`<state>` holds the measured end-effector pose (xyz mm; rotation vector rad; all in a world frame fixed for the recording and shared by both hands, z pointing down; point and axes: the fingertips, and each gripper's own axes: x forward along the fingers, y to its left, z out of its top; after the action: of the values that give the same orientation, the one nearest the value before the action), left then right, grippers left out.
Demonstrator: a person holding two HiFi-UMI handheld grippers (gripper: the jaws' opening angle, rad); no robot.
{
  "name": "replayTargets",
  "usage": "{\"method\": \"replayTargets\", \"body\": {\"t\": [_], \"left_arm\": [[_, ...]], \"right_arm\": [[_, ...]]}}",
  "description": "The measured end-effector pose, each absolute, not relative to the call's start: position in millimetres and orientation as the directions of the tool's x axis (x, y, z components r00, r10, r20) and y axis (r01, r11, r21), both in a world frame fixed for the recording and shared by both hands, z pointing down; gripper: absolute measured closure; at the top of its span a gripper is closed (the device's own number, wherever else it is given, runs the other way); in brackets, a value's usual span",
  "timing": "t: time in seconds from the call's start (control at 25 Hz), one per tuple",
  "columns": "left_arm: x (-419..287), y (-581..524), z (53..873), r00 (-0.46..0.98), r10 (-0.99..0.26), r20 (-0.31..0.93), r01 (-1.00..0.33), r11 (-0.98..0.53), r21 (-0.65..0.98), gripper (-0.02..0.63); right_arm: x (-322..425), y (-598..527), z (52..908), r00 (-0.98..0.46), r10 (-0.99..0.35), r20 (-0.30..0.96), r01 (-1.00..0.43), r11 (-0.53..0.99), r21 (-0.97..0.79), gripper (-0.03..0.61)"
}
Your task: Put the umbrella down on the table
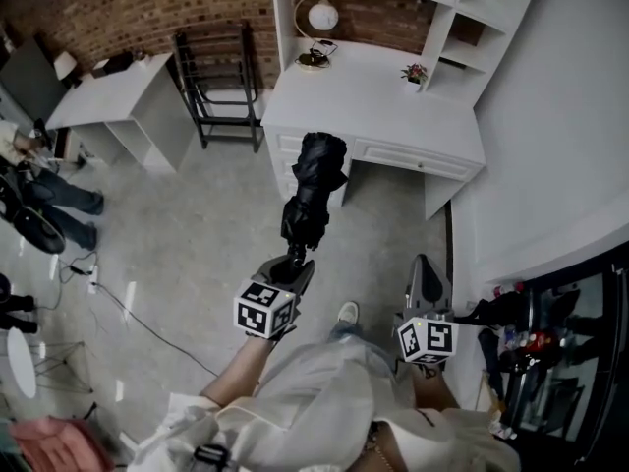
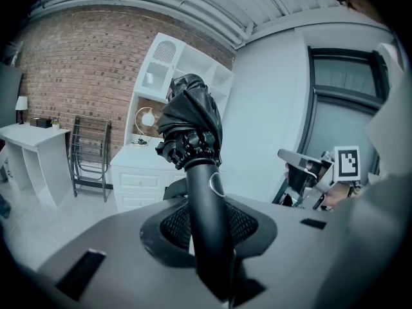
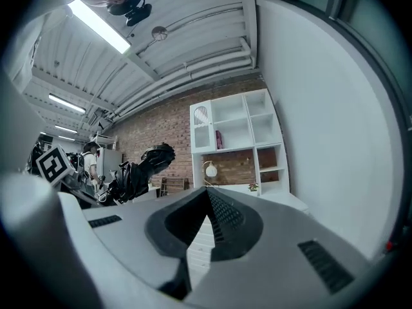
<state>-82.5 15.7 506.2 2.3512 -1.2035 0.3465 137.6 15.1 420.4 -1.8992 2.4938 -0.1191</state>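
Observation:
A folded black umbrella (image 1: pixel 314 180) sticks out forward from my left gripper (image 1: pixel 294 257), which is shut on its black handle (image 2: pixel 206 217). In the left gripper view the bunched canopy (image 2: pixel 190 124) rises just past the jaws, in front of the white desk (image 2: pixel 138 159). In the head view the umbrella's tip hangs over the front edge of that desk (image 1: pixel 393 126). My right gripper (image 1: pixel 425 271) is to the right, lower and apart from the umbrella, its jaws meeting at the tips (image 3: pixel 207 192) with nothing between them. The umbrella (image 3: pixel 145 166) shows to its left.
On the desk stand a round lamp (image 1: pixel 316 18) and a small potted plant (image 1: pixel 415 72), under a white shelf unit (image 1: pixel 462 8). A black folding rack (image 1: pixel 218 82) and a second white table (image 1: pixel 113 101) stand to the left. Cables (image 1: pixel 108 298) cross the floor; a person (image 1: pixel 49 200) sits far left.

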Motion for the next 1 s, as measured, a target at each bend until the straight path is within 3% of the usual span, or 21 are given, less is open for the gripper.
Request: {"method": "replayTargets", "body": {"t": [1.0], "left_arm": [[17.9,-152.1,505.1,0.524,-0.720,0.455,-0.851,-0.424,0.309,0.500]], "right_arm": [[227.0,-165.6,431.3,-0.368,-0.928,0.057,-0.927,0.361,-0.106,0.560]]}}
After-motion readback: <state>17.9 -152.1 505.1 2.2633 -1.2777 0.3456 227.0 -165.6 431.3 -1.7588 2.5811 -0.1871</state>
